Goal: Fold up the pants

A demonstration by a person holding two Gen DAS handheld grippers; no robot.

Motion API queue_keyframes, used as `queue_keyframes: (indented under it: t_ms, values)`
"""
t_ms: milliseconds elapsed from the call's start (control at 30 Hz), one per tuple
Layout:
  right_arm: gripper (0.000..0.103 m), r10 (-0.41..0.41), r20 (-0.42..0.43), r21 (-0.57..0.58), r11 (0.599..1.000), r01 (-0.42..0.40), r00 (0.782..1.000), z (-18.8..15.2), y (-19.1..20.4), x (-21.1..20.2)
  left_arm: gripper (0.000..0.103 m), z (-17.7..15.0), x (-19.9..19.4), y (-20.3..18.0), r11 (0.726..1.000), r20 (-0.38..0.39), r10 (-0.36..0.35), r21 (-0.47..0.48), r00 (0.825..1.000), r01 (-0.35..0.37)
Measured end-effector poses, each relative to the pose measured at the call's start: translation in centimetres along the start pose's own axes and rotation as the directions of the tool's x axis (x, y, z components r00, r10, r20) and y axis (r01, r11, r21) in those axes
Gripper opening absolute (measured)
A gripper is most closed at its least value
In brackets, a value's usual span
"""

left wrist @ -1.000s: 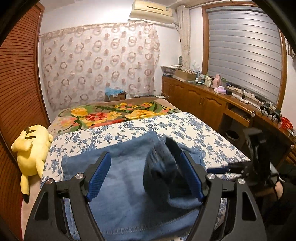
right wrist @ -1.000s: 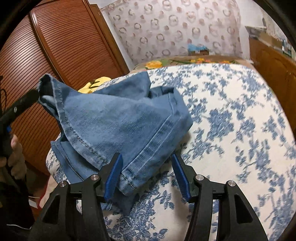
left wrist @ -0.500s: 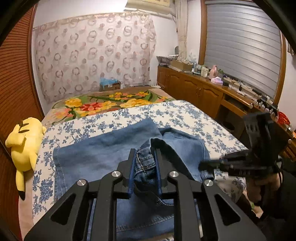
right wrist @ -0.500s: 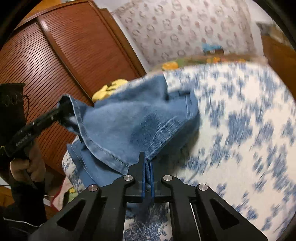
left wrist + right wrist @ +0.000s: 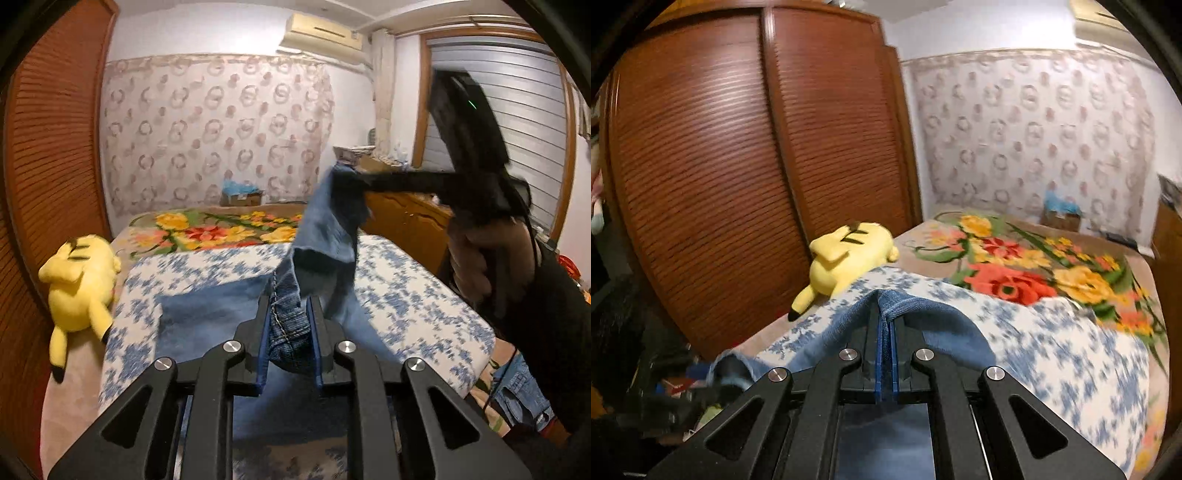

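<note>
The blue denim pants lie partly spread on the bed's blue-flowered sheet. My left gripper is shut on a thick stitched bunch of the denim, low over the near end of the bed. In the same view a hand holds my right gripper high at the right, with a flap of the pants hanging from its tips. In the right wrist view my right gripper is shut on a thin edge of the pants. The left gripper shows blurred at the lower left, with denim in it.
A yellow plush toy lies on the bed's left edge beside brown slatted wardrobe doors. A flowered blanket covers the far half. Wooden cabinets run along the right wall. More denim lies on the floor at right.
Both grippers went from open around the denim to shut on it. The right one then rose high with its edge; the left one shifted along the bed with its bunch.
</note>
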State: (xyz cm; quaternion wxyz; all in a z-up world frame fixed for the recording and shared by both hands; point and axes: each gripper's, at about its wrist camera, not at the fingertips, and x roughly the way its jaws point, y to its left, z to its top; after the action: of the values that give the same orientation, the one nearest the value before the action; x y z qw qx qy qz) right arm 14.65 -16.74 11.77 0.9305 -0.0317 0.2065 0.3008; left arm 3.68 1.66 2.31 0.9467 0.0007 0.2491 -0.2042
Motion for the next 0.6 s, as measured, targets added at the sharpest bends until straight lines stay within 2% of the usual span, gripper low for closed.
queue_keyframes:
  t_ms: [167, 367, 467, 500, 567, 600]
  values:
    - [0.003, 0.027, -0.099, -0.044, 0.999, -0.031, 0.995, 0.6, 0.9, 7.5, 0.019, -2.9, 1.6, 3.0, 0.997, -0.080, 0.043, -0.065, 0.996, -0.048]
    - [0.003, 0.061, -0.229, -0.052, 0.996, -0.075, 0.972, 0.9, 1.6, 15.1, 0.020, -6.6, 3.6, 5.6, 0.988, -0.186, 0.088, -0.109, 0.979, -0.109]
    - [0.003, 0.059, -0.265, -0.049, 0.996, -0.074, 0.962, 1.6, 1.8, 17.5, 0.027, -7.6, 4.1, 6.7, 0.982, -0.218, 0.113, -0.123, 0.969, -0.142]
    - [0.006, 0.061, -0.270, -0.049, 0.996, -0.077, 0.961, 1.9, 2.0, 17.9, 0.029, -7.8, 4.0, 7.1, 0.981, -0.221, 0.118, -0.128, 0.968, -0.149]
    - [0.012, 0.038, -0.261, -0.068, 0.996, -0.057, 0.965, 2.3, 2.5, 17.8, 0.045, -7.9, 3.8, 7.6, 0.978, -0.218, 0.125, -0.139, 0.968, -0.158]
    - [0.018, 0.019, -0.249, -0.081, 0.996, -0.040, 0.968, 2.4, 2.6, 17.7, 0.049, -7.9, 3.6, 7.8, 0.976, -0.211, 0.134, -0.142, 0.968, -0.166]
